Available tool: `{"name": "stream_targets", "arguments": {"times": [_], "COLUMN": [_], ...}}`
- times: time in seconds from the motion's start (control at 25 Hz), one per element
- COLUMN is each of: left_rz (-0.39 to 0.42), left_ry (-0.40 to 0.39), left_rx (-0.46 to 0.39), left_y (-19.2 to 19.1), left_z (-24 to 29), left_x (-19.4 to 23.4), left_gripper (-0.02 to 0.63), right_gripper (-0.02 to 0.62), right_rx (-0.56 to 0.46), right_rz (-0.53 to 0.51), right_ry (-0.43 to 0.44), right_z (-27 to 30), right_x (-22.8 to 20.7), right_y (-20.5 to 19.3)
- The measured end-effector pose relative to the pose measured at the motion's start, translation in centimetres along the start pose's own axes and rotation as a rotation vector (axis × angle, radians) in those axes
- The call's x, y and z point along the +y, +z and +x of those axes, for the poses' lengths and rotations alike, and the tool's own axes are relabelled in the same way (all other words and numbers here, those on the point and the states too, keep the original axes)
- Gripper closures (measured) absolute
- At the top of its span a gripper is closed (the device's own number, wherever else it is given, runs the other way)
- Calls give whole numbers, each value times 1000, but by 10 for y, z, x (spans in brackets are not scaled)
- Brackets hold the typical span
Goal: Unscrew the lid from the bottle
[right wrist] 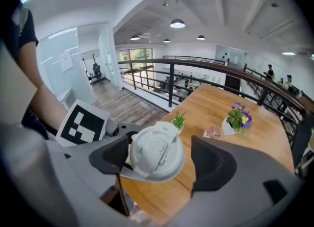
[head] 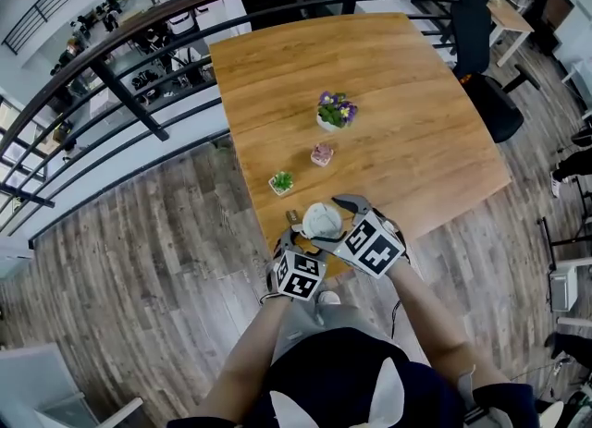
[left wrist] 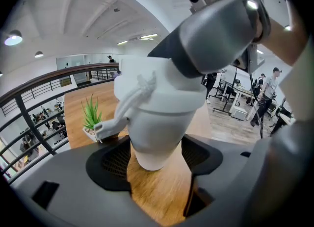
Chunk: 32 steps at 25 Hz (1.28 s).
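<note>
White bottle point(left wrist: 158, 123) upright at near edge of desk point(head: 398, 112), long axis vertical. Left tool point(left wrist: 154, 158) clamps its lower body from side. Right tool point(right wrist: 159, 161) points down along that axis, jaws apart astride lid point(right wrist: 156, 151), nothing gripped; judgement: close, then twist.

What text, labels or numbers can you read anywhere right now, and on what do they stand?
None legible in any view.
Markers on the left claw and right claw: black-and-white squares, no characters.
Lid: moulded ridges, no lettering.
Bottle: plain white.
Wall sheet: too small to read.
</note>
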<state>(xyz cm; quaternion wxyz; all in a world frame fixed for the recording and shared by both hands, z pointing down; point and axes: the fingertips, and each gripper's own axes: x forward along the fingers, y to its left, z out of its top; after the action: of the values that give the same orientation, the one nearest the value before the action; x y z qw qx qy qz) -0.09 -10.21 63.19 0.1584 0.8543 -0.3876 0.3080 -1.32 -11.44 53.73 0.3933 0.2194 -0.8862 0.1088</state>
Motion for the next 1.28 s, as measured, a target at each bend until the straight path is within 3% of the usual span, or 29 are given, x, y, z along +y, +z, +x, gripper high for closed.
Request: {"name": "stream_targets", "arguments": {"times": [0.24, 0.44, 1.28], "left_rz": [-2, -2, -2], "left_ry": [2, 2, -2], "left_rx": [3, 4, 4], "left_y": [1, 1, 1], "left_z": [0, 1, 1], "left_x": [0, 1, -1], "left_gripper": [282, 282, 282], "right_gripper": [204, 218, 232], "right_rx": [-25, 2, 99], "right_rz": [118, 150, -107], "right_ry": [-96, -110, 130], "right_z": [8, 13, 10], "right_x": [-6, -4, 8], "right_y": [-1, -5, -6]}}
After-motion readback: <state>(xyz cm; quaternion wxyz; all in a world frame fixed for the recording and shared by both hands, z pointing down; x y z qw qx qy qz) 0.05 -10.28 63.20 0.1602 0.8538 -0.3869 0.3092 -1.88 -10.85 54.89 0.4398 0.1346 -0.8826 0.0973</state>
